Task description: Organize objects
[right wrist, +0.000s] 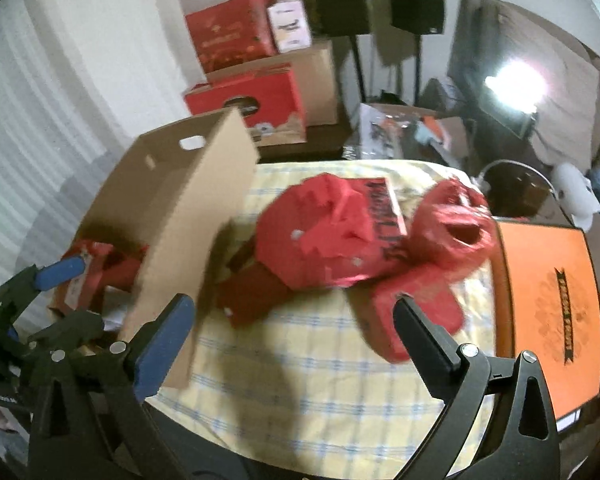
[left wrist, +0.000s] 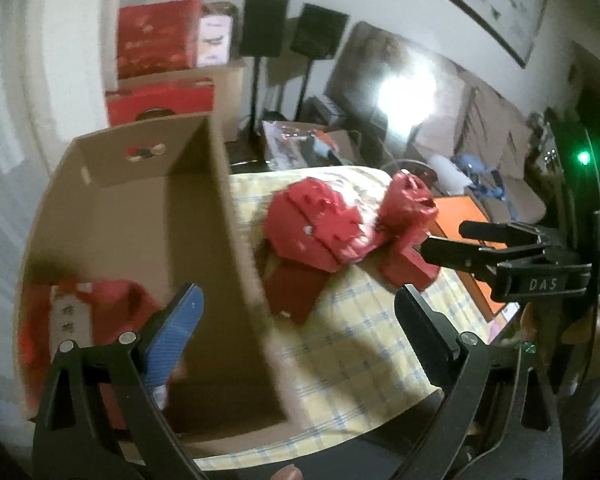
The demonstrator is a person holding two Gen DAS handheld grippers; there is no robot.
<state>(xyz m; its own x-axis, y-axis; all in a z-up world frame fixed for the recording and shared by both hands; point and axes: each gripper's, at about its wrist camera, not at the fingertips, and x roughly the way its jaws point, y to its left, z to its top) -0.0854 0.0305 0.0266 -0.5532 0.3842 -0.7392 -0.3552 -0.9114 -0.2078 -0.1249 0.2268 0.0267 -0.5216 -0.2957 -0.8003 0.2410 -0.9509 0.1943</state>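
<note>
Red packages (right wrist: 332, 236) heaped mid-bench on the checked cloth (right wrist: 300, 368), right of the cardboard box (left wrist: 148, 216). Right tongs (right wrist: 292, 324) face them, nearer; left tongs (left wrist: 300, 312) straddle the box wall. Both spread wide, empty.

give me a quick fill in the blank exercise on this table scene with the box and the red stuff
1. The cardboard box stands on a yellow checked ____.
2. The loose packages piled beside the box are ____ in colour.
3. The flat box at the table's far side is ____.
4. The right gripper has its jaws ____, with nothing between them.

Missing words: tablecloth; red; orange; open
</note>
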